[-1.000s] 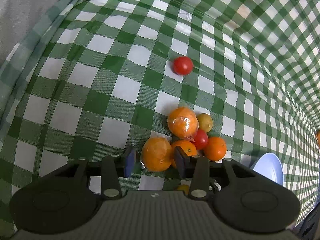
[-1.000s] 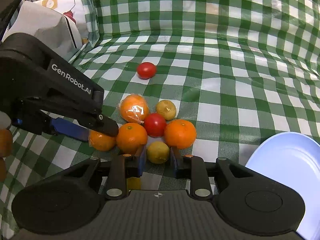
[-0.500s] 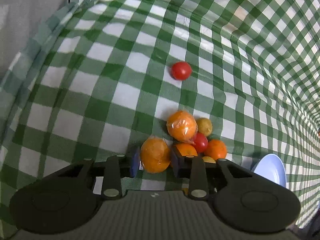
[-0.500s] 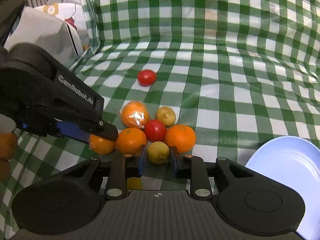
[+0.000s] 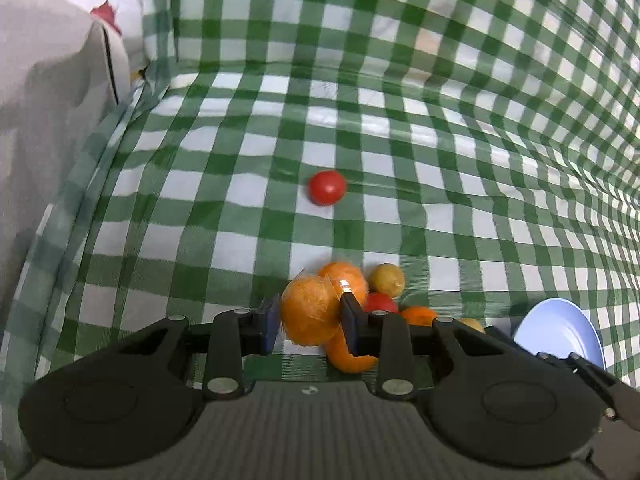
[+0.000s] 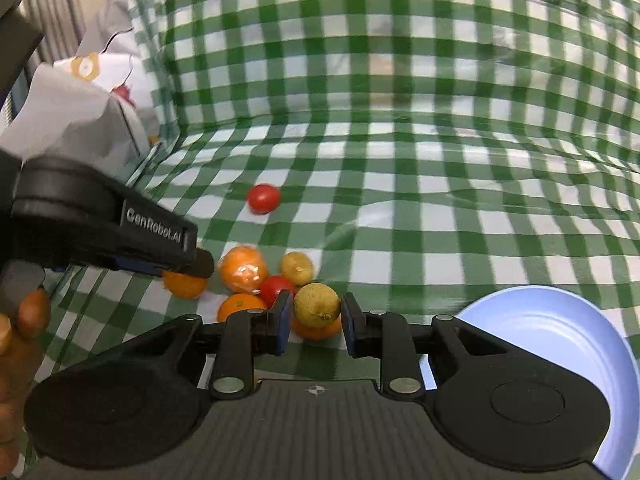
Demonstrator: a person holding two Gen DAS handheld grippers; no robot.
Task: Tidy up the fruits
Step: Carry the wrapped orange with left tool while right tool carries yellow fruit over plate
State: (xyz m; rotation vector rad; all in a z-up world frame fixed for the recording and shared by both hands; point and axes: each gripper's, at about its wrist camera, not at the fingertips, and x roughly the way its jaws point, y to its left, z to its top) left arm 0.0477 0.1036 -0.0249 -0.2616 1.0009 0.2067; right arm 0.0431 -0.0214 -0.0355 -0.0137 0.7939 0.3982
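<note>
A green-and-white checked tablecloth (image 6: 400, 216) is seen from two handheld grippers. Nearest in the right wrist view, the right gripper (image 6: 313, 320) is closed on a yellow-green lemon (image 6: 317, 305), its blue pads pressed to both sides. Just to the right, a pale blue plate (image 6: 560, 320) is seen on the cloth; nothing is visible in the part of it that shows. In the left wrist view, the left gripper (image 5: 309, 320) is clamped on an orange wrapped in clear plastic (image 5: 310, 310).

Behind the lemon, the remaining fruit is clustered together: an unwrapped orange (image 6: 240, 307), a red tomato (image 6: 276, 287), a second plastic-wrapped orange (image 6: 244, 270) and a small yellowish fruit (image 6: 297, 267). Farther back, a lone red tomato (image 6: 263, 199) lies well apart from the cluster.

At the left of the right wrist view, white lettering reading "GenRobot.AI" is printed on the side of the left gripper, and a person's hand (image 6: 20, 340) is seen at the edge. At the far left, a white paper bag (image 6: 80, 120) with a printed pattern stands beside the cloth.
</note>
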